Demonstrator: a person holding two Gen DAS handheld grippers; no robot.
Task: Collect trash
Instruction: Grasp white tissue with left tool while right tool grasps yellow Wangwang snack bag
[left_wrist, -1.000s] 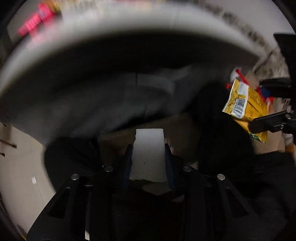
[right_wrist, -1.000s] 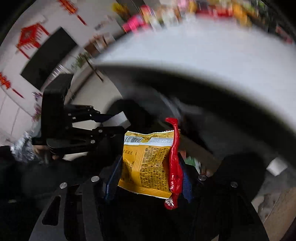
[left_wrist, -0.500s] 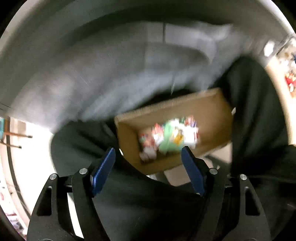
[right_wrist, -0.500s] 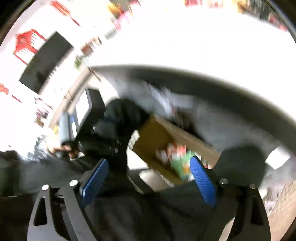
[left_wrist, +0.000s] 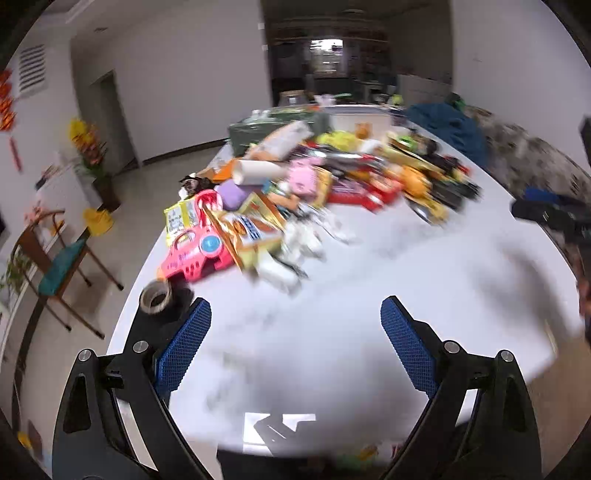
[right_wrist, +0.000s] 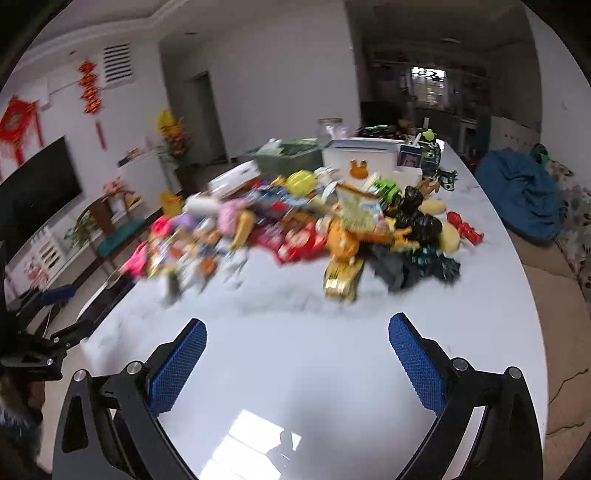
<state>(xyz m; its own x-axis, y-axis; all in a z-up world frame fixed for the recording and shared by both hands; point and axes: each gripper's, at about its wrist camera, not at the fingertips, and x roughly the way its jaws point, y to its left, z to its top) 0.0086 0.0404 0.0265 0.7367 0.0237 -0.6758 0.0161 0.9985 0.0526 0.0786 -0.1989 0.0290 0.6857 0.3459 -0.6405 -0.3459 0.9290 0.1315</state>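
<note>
A big pile of wrappers, packets and toys (left_wrist: 317, 192) covers the far half of the white oval table (left_wrist: 332, 332); it also shows in the right wrist view (right_wrist: 295, 229). My left gripper (left_wrist: 295, 347) is open and empty above the near bare part of the table. My right gripper (right_wrist: 295, 358) is open and empty too, over the table's near end (right_wrist: 295, 387). A pink toy (left_wrist: 192, 254) and a tape roll (left_wrist: 156, 296) lie at the pile's near left. A gold packet (right_wrist: 341, 277) lies at the pile's near edge. Both views are motion-blurred.
A wooden chair with a teal seat (left_wrist: 55, 266) stands left of the table. A blue beanbag (right_wrist: 517, 192) and a sofa (right_wrist: 554, 280) are on the right. White and green boxes (right_wrist: 369, 155) sit at the table's far end. The other gripper shows at left (right_wrist: 33, 350).
Both grippers let go of their trash over the cardboard box below the table, opened, and swung up to face the tabletop. The white piece and the yellow packet are gone from the jaws.
</note>
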